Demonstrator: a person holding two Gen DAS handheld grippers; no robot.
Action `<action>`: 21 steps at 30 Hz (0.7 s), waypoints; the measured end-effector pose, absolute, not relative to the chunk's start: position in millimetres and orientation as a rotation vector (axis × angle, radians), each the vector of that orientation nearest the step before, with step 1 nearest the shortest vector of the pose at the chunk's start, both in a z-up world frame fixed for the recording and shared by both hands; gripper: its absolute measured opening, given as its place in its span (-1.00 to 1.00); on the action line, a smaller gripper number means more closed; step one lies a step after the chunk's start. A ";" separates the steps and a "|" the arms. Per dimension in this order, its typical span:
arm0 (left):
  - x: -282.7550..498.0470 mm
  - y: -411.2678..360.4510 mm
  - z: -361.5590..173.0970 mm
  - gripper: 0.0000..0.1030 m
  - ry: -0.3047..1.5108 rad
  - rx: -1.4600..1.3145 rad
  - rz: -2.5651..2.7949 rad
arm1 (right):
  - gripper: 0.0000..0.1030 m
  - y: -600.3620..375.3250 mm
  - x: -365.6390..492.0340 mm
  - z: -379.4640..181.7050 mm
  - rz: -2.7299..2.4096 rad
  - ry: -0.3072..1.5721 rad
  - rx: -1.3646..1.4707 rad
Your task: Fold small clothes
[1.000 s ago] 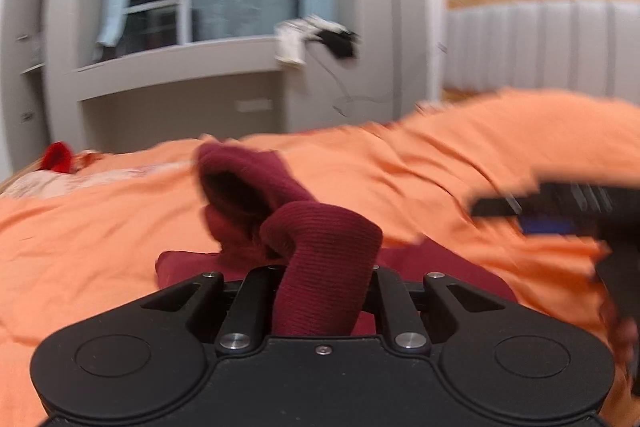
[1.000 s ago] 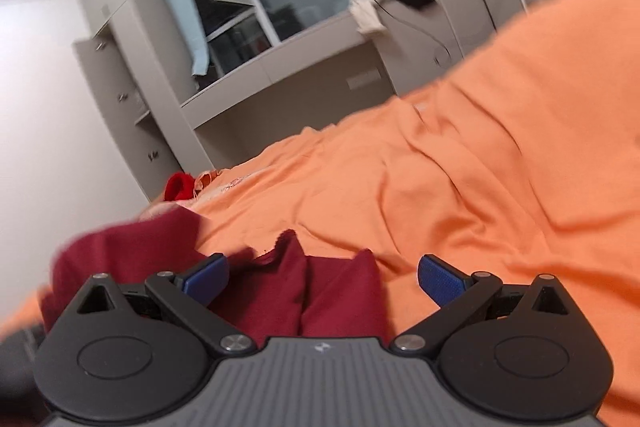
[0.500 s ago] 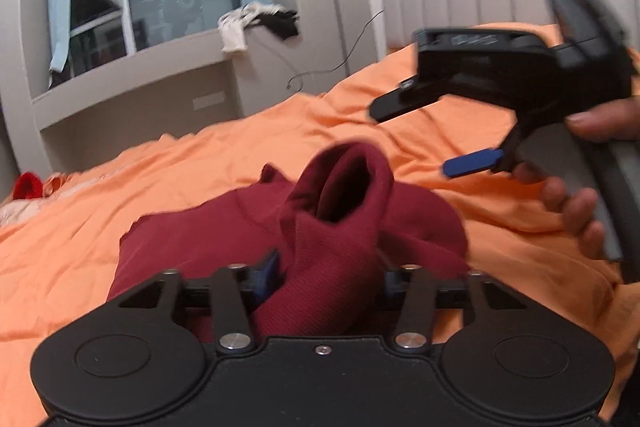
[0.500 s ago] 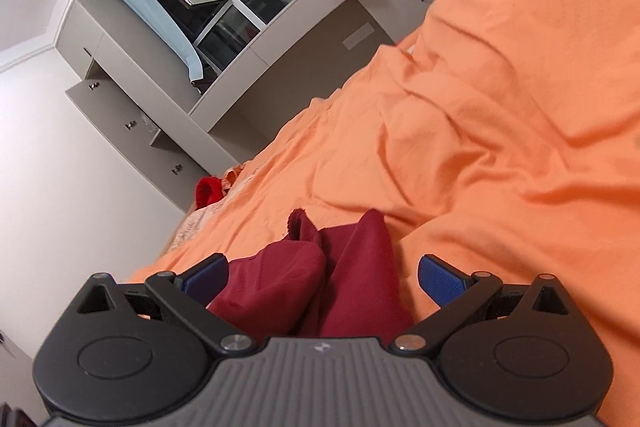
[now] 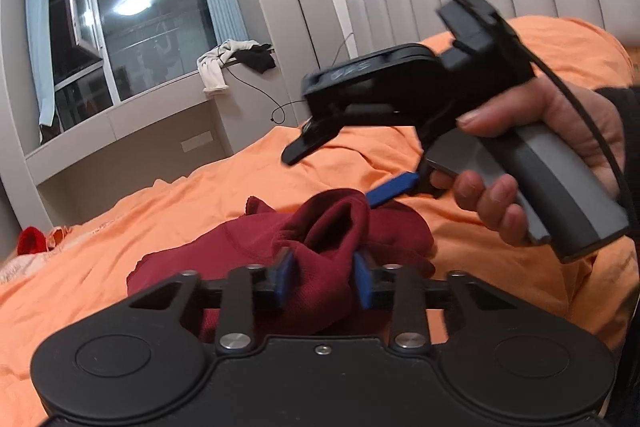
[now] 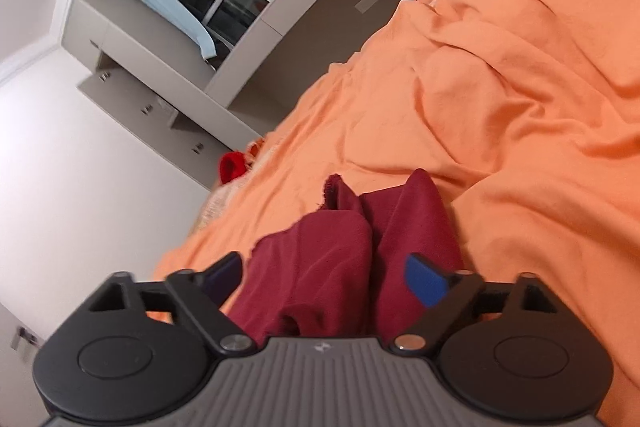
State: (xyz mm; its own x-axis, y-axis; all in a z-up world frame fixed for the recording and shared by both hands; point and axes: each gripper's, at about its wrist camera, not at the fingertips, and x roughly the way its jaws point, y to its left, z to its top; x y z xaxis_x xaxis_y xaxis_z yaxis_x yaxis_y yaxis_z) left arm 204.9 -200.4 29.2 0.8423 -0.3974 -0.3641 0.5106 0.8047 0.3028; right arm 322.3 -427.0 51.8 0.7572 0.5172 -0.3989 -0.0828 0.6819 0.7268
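Mid-fold: my left gripper, jaws just closing, pinches a raised fold of the dark red garment on the orange bedspread, while my right gripper, narrowing but empty, must next seize the cloth's far side.

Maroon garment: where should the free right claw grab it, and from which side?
Judging by the pose, take the flat outer flap of the maroon garment, coming in low from the near edge. It lies spread on the orange bedcover, so one pad could slip under. The raised bunched fold sits in the left claw. The right claw, jaws just narrowing, straddles cloth without pinching.
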 end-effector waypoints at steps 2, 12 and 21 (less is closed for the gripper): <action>204.1 -202.3 26.2 -0.53 0.294 0.418 -0.493 | 0.05 -421.4 328.1 49.7 0.351 0.652 0.733; 201.4 -201.6 25.9 -0.73 0.245 0.387 -0.493 | -0.88 -402.9 324.3 59.3 0.355 0.594 0.552; 204.5 -228.2 25.6 -0.74 0.227 0.370 -0.529 | -0.88 -430.3 308.0 84.1 0.315 0.460 0.557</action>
State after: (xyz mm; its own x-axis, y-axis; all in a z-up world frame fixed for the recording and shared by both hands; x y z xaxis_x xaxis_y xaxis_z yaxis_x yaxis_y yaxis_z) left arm 204.5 -228.2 25.6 0.8408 -0.4480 -0.3038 0.5288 0.7997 0.2843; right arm 308.0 -430.3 84.1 0.8524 0.4052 -0.3305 -0.1621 0.8057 0.5697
